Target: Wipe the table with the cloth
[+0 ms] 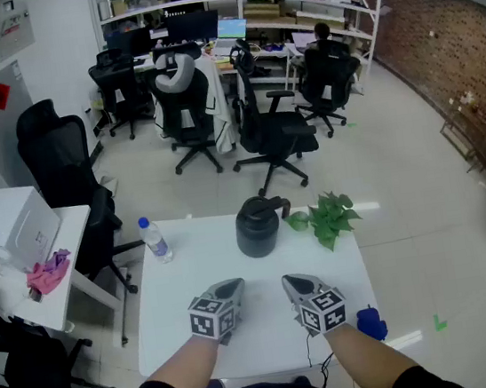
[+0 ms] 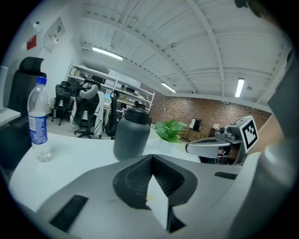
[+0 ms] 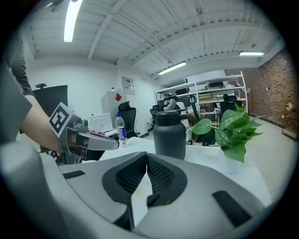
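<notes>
Both closed and empty: left gripper [image 1: 227,287] and right gripper [image 1: 294,282], low over the bench [image 1: 260,316]. Blue cloth [image 1: 370,323], likely the task's, sits at the bench's right edge beside the right gripper, not picked up. Risk: a sloppy grab nudges it off; wide strokes could tip the bottle [image 1: 154,240] or jug [image 1: 257,224]

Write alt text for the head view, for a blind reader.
A person holds the left tool and the right tool side by side over a white table, both shut and empty. Beyond them stand a water bottle, a dark jug and a leafy plant.
</notes>
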Tool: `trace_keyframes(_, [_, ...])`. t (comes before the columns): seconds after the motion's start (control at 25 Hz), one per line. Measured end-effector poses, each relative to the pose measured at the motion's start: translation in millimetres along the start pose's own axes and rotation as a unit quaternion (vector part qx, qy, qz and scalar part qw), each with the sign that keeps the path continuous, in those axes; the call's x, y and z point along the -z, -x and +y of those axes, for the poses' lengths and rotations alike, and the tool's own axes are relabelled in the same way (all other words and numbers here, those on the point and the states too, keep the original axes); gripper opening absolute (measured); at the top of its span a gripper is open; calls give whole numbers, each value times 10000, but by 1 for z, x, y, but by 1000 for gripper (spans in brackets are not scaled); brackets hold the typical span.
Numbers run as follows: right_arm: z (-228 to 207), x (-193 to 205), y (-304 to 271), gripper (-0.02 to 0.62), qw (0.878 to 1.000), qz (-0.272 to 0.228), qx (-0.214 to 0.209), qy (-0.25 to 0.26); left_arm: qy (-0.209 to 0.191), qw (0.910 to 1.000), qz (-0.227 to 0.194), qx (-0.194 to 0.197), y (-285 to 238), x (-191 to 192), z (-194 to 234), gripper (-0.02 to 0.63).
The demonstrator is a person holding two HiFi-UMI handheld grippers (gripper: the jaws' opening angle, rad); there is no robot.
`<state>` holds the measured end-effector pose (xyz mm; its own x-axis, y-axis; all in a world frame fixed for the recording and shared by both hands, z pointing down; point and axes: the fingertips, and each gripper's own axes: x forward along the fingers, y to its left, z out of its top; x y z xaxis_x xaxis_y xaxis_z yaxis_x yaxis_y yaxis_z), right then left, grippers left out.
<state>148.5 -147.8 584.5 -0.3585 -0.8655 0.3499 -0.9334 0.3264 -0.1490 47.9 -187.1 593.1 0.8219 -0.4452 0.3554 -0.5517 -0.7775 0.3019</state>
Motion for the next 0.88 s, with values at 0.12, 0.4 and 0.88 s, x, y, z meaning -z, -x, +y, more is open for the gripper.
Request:
trace_keyframes(0.12, [-11,-2,13,20,9998,-66,9,184,-56,9999,-52,115,-15,-5,-14,-8])
trace_keyframes(0.4, [-54,17,80,101,9971,82,224,730,-174,9973,98,702,-58,-2,-78,-8])
trace_keyframes(0.88, [-147,150,226,282,9577,2232,102,1816,-519,9779,730,1892,-123,43,-211,-8])
